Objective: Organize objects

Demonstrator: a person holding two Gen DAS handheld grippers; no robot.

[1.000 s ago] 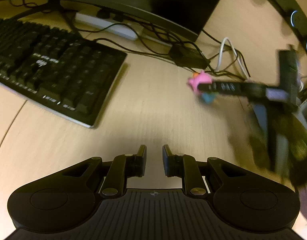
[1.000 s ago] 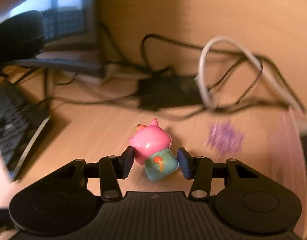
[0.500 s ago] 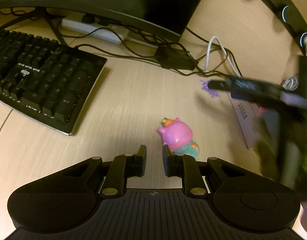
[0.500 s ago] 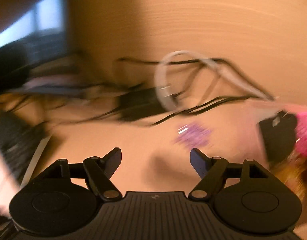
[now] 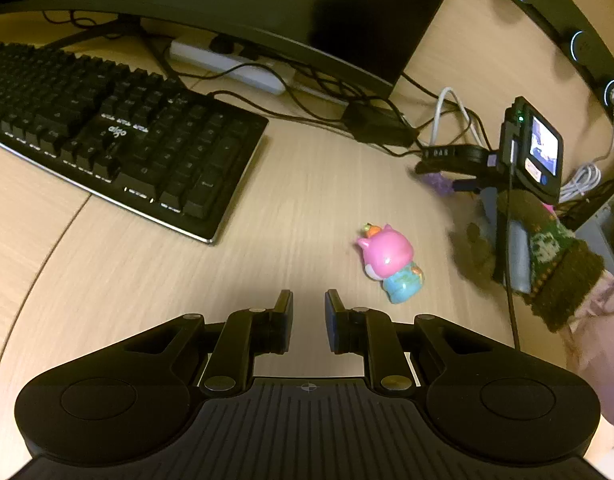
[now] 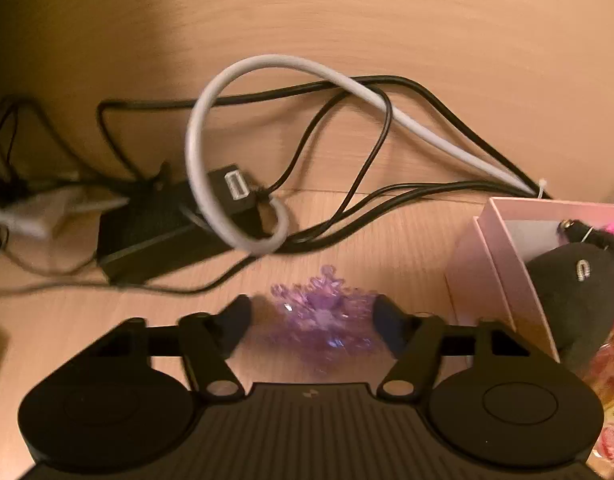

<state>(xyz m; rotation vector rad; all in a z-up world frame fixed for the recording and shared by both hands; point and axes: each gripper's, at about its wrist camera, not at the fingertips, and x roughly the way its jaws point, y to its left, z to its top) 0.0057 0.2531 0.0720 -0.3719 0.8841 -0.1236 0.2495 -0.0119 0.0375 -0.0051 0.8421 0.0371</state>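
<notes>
The right tool [image 6: 311, 316] is standing wide around a purple snowflake ornament [image 6: 325, 312] on the tabletop [image 6: 387, 20], contact blurred, probably not yet gripping. The left tool [image 5: 309, 306] is hovering narrow and empty, with the pink pig toy [image 5: 389, 262] lying just beside it.

A glossy pink pig figurine [image 5: 389, 261] lies tipped on its side on the pale wooden desk [image 5: 307, 200], well in from the edges; its pink head with a small orange piece on top points toward the far edge, its teal body toward the near edge. A translucent purple snowflake-shaped ornament [image 6: 323, 312] lies flat on the desk nearer the back right corner. Beside it, toward the right edge, stands an open pink box [image 6: 503, 260] holding a black plush item [image 6: 579, 292].
</notes>
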